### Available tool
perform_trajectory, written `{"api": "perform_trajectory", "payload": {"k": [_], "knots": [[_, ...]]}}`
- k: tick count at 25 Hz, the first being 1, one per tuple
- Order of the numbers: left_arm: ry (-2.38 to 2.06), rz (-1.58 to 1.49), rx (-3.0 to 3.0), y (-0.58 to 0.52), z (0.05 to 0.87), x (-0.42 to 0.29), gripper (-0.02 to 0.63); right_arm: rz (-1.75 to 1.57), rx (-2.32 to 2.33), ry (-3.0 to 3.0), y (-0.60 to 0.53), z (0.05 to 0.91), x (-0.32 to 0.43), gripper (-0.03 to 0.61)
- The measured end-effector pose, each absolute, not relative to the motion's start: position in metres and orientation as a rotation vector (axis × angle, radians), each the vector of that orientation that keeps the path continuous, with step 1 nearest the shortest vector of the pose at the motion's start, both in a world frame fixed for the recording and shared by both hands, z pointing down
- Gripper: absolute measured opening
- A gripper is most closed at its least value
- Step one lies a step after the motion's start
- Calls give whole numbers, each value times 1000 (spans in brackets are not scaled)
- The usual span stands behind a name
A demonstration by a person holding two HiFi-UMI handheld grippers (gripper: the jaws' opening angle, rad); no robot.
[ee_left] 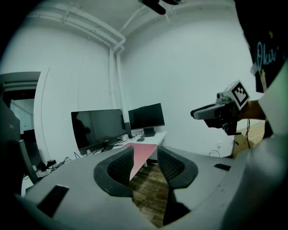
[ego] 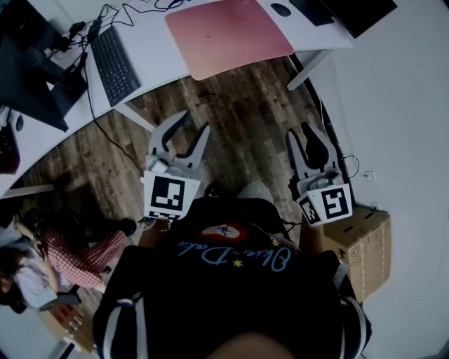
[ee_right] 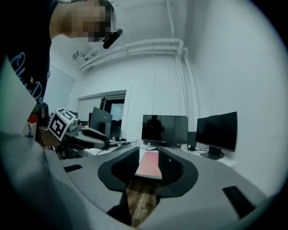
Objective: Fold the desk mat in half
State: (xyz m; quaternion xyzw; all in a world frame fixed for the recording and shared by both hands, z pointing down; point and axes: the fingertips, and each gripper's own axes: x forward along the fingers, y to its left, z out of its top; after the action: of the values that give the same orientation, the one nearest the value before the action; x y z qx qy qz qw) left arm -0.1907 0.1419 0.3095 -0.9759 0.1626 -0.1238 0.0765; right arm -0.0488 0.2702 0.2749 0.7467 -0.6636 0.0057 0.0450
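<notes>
Desk mat: a pink desk mat (ego: 228, 34) lies flat and unfolded on the white desk (ego: 154, 42), with its near edge at the desk's front edge.
Left gripper: the left gripper (ego: 195, 123) is held over the wooden floor (ego: 238, 112), well short of the desk. Its jaws stand apart with nothing between them; the mat shows far off through the gap.
Right gripper: the right gripper (ego: 299, 133) is held level with the left one, also short of the desk. Its jaws are parted and empty, and point toward the mat.
Container: a cardboard box (ego: 366, 242) stands on the floor by the right wall. It looks closed, so its contents cannot be seen.
Writing: the person's dark shirt (ego: 231, 280) has light blue cursive lettering, too unclear to read. Each gripper carries a cube with black and white square markers.
On the desk: a black keyboard (ego: 114, 64) lies left of the mat and a dark mouse (ego: 280, 10) lies to its right.
</notes>
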Motion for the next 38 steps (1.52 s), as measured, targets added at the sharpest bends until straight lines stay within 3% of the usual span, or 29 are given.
{"api": "perform_trajectory", "payload": {"k": [22, 38], "knots": [[1040, -687, -2721, 33, 371, -45, 189, 11, 1864, -2233, 114, 319, 185, 118], [1296, -1221, -2357, 3, 479, 0, 236, -55, 1324, -2213, 58, 423, 257, 147]]}}
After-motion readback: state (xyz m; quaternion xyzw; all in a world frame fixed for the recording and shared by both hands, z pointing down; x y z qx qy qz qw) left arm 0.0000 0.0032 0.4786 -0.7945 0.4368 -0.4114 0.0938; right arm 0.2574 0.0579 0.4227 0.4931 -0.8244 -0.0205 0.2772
